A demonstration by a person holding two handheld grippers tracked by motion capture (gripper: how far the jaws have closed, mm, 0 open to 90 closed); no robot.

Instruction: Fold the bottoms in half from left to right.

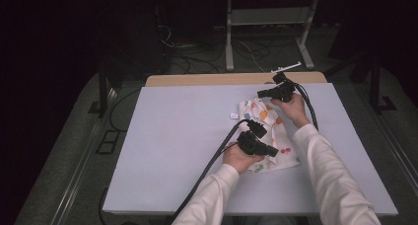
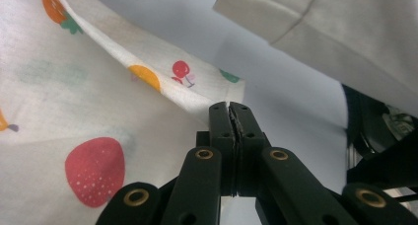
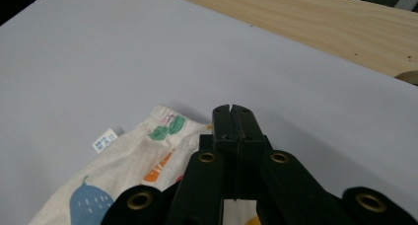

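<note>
A cream fruit-print cloth [image 1: 268, 136] lies rumpled at the worktop's [image 1: 172, 136] three o'clock; both the left tool [image 2: 230, 106] and right tool [image 3: 231, 109] are pressed together, pinching nothing.

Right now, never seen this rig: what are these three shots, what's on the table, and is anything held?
No robot here: a person in white sleeves holds a black two-jaw tool in each hand. The high view looks down on the table from above the person. The other two come from cameras riding on each tool, looking along its jaws. On the pale table lies a cream cloth printed with fruit, with a small white label. The left tool is shut at the cloth's edge; whether it pinches fabric is unclear. The right tool is shut above the cloth's far end.
</note>
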